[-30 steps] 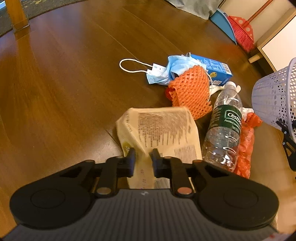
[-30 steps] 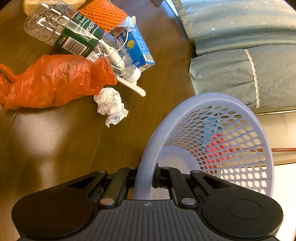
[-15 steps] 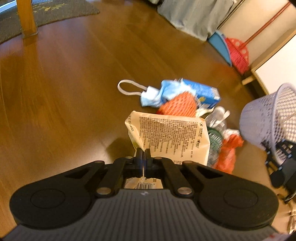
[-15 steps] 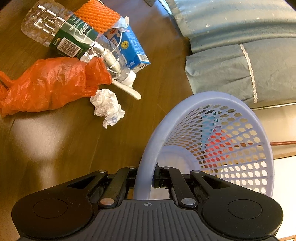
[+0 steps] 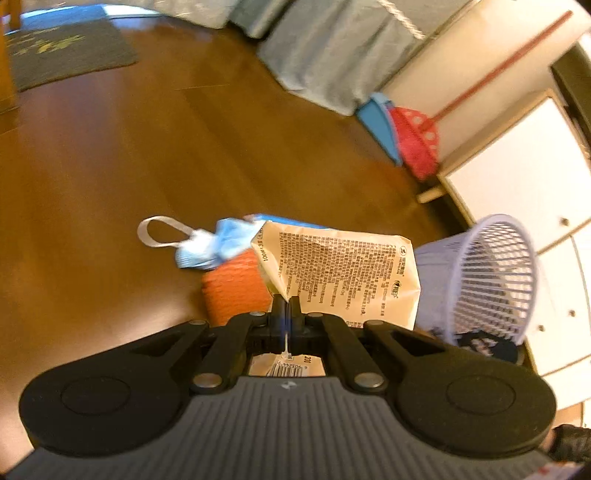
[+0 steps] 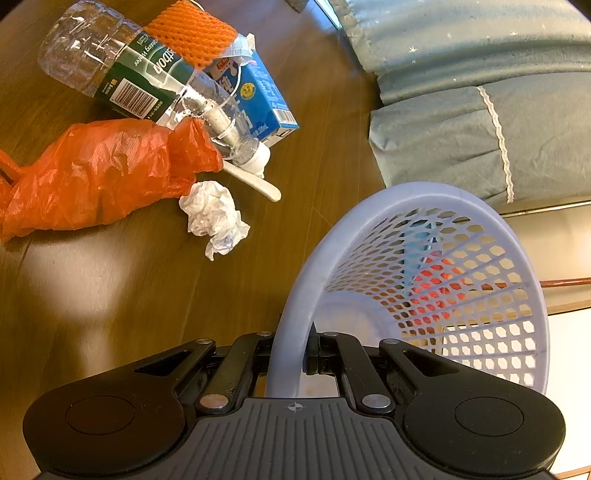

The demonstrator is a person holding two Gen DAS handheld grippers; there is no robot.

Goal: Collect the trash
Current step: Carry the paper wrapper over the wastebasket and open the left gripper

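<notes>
Paper is what the left claw (image 5: 285, 306) has to manage: a flat, tan printed packet (image 5: 343, 273), light and limp, creased, prone to fold or flutter and to slide out of a loose hold. The 2 fingers are pressed together on its lower edge, near one corner, so the sheet stands up in front of the camera, off the floor. My judgement is that an edge pinch suits so thin a thing, provided the squeeze is kept firm.

At 3 o'clock from the packet in the left wrist view hangs the lavender mesh basket (image 5: 495, 280), tilted with its mouth toward the camera. The right claw (image 6: 291, 354) is clamped on its rim (image 6: 295, 314), one finger inside and one outside. It looks stiff and light, with nothing visible inside.

On the brown wood floor (image 6: 110, 295) at 10 to 11 o'clock from the basket lie an orange plastic bag (image 6: 92, 177), a crumpled tissue (image 6: 214, 216), a clear water bottle (image 6: 129, 81), a blue milk carton (image 6: 266, 99) and orange foam netting (image 6: 192, 33). A blue face mask (image 5: 207, 247) lies beside the netting.

Compared with 1 second ago, the left claw has gone from spread over the flat packet to shut and raised, and the basket now sits nearer the packet. The right grip is unchanged.
</notes>
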